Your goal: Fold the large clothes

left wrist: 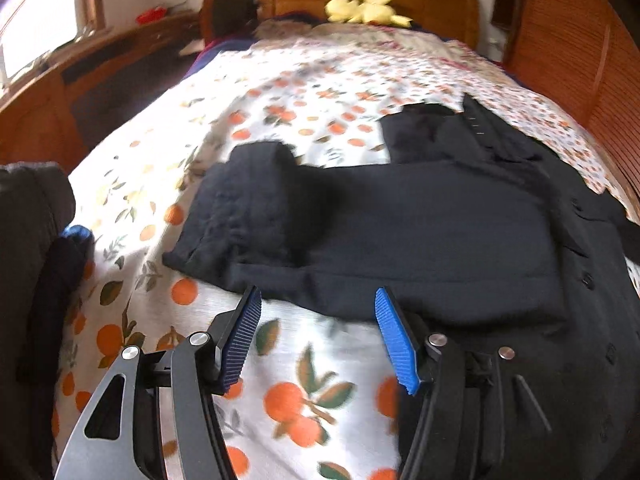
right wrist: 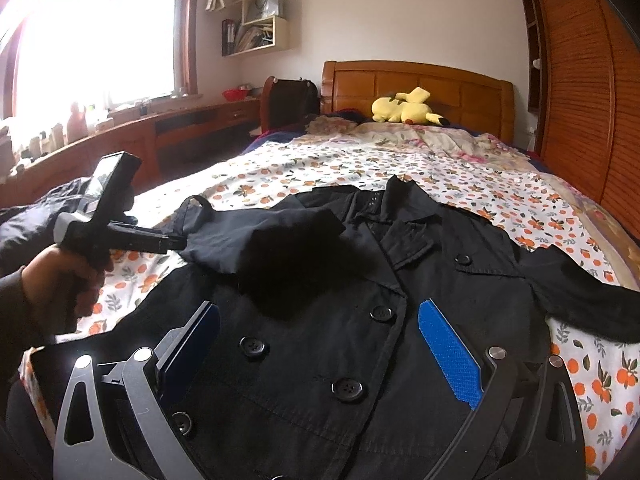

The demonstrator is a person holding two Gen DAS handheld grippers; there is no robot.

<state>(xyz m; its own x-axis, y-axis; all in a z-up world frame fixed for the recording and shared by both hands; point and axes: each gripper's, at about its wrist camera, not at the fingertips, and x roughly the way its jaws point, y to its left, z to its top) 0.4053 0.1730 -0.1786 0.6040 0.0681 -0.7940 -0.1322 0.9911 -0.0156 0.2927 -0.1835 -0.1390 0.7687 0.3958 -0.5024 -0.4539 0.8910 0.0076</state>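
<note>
Two hand-held grippers, left (left wrist: 318, 336) and right (right wrist: 320, 360), are hovering wide open and empty over the black double-breasted coat (right wrist: 360, 320); soft, heavy-looking cloth, best pinched at the sleeve cuff (left wrist: 256, 168).

Blk coat (right wrist: 360, 320) on bed (right wrist: 440, 168)

Daylight from blown-out window (right wrist: 96, 36), left wrist view motion-blurred, fisheye warp at edges, black coat (right wrist: 340, 320) w/o detail.
</note>
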